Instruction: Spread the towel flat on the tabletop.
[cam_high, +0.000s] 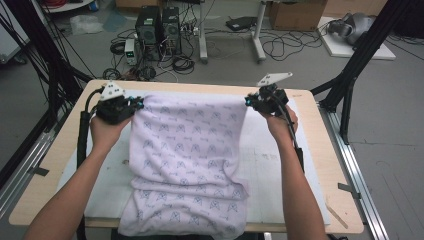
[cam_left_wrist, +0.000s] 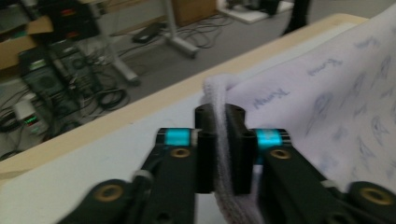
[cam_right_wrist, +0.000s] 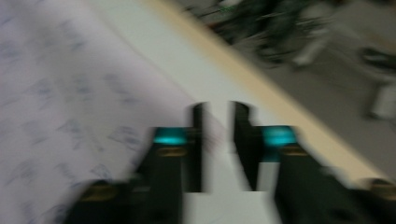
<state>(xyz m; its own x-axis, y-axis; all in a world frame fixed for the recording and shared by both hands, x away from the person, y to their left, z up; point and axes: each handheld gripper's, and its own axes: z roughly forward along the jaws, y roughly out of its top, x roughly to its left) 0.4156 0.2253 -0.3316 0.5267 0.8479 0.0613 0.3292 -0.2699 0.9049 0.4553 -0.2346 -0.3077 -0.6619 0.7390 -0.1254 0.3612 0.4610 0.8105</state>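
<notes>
The towel (cam_high: 187, 165) drapes over the table's (cam_high: 330, 165) near edge. The left gripper (cam_high: 134, 104) pinches its far corner; the right gripper (cam_high: 248, 101), jaws slightly parted, may be losing its corner. Best keep both corners level and taut.

Two hand-held grippers lift a pale printed towel (cam_high: 187, 160) by its far corners: the left gripper (cam_high: 134, 104) at ten o'clock, the right gripper (cam_high: 251, 101) at two (cables trailing). The cloth's near end drapes over the table (cam_high: 345, 210) edge at six.
</notes>
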